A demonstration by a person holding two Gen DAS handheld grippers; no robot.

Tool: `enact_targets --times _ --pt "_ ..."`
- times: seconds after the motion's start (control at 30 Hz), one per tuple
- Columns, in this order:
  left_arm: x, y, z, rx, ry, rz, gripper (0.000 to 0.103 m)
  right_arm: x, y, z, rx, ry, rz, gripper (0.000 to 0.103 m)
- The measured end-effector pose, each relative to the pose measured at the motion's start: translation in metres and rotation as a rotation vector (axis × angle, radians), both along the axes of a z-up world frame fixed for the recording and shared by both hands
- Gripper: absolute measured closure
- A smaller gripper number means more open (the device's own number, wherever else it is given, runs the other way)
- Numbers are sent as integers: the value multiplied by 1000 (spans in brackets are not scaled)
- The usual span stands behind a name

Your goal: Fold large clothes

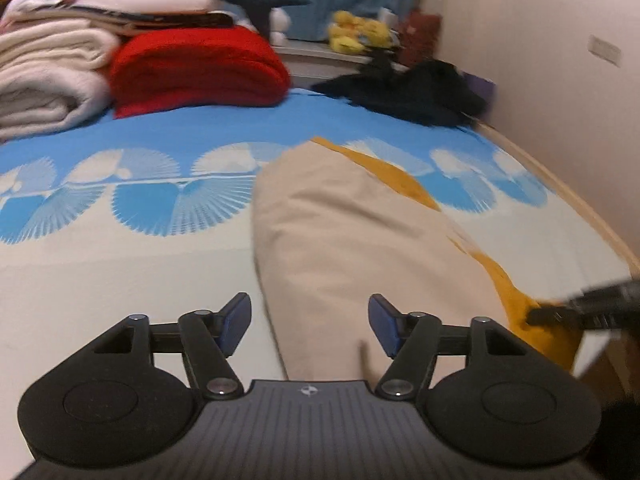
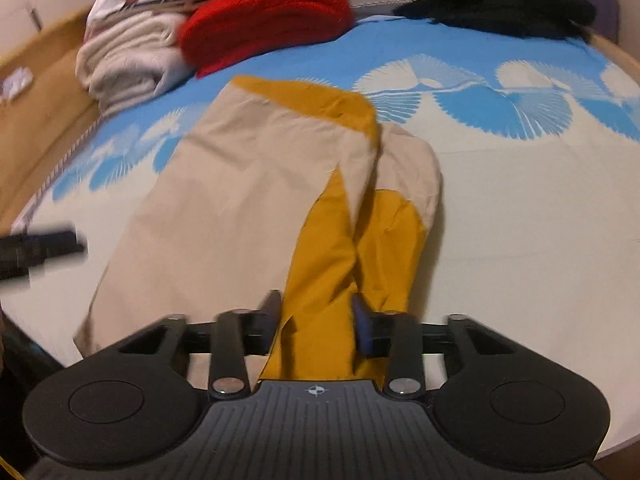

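Observation:
A beige and mustard-yellow garment [image 2: 256, 184] lies partly folded on the bed; it also shows in the left wrist view [image 1: 360, 248]. My right gripper [image 2: 316, 320] has its fingers either side of a yellow part of the garment at the near edge, jaws partly closed on the cloth. It shows in the left wrist view [image 1: 560, 314] at the far right, on the yellow edge. My left gripper [image 1: 310, 322] is open and empty, just above the beige cloth's near left edge. It appears blurred in the right wrist view [image 2: 60, 240] at the far left.
The bed sheet [image 1: 140, 240] is white with blue fan patterns. A red folded blanket [image 1: 200, 68], cream blankets [image 1: 48, 80] and a stack of folded cloth sit at the far left. A black garment pile [image 1: 420, 92] lies at the far right by the wall. Wooden bed frame [image 2: 44, 120] on the left.

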State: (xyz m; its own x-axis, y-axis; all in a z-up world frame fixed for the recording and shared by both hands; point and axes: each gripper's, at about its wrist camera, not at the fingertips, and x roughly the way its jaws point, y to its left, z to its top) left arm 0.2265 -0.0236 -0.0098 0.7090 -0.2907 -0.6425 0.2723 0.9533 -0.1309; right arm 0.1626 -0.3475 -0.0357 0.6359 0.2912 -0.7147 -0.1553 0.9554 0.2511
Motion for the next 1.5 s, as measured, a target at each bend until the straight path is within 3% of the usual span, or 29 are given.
enact_targets --times 0.03,0.13,0.27,0.3,0.4,0.5,0.57,0.7,0.77,0.9,1.0,1.07,1.13,1.2,1.33,1.43,1.5 --pt "6 1 -2 -17 26 16 32 -3 3 1 -15 -13 9 96" --pt "12 1 -7 -62 112 35 32 -17 3 18 -59 -121 -20 101" --pt "5 -5 -13 -75 145 18 31 -50 -25 59 93 -379 -123 102" --pt "3 -6 -15 -75 151 10 30 -55 -29 61 97 -394 -132 102" --pt "2 -8 -19 -89 176 -15 30 -52 -35 48 13 -285 -159 102" --pt "-1 -11 -24 -101 205 -53 30 -37 -28 15 -114 -76 -116 102" --pt "-5 -16 -28 -79 226 -86 30 -32 -23 2 -177 -10 -99 102" --pt "-4 -31 -56 69 316 -123 21 -26 -18 0 -190 6 -99 102" --pt "-4 -33 -60 93 319 -123 21 -21 -19 -3 -198 36 -102 102" --pt "-16 -31 -40 39 217 -148 26 -20 -14 -6 -236 32 -89 102" --pt "-26 -34 -30 -16 158 -229 26 -18 -16 -5 -227 29 -94 102" --pt "-28 -44 -40 36 197 -277 26 -17 -15 -5 -231 28 -90 102" --pt "-30 -57 -60 173 245 -295 24 -17 -13 -7 -241 29 -81 102" --pt "-33 -63 -69 242 242 -299 22 -16 -13 -7 -238 37 -76 102" --pt "-34 -58 -58 192 212 -275 24 -16 -8 -10 -257 44 -56 102" --pt "-35 -50 -43 99 147 -246 34 -15 -9 -11 -258 48 -56 102" --pt "-30 -48 -42 84 157 -227 37 -15 -10 -11 -254 51 -54 102"
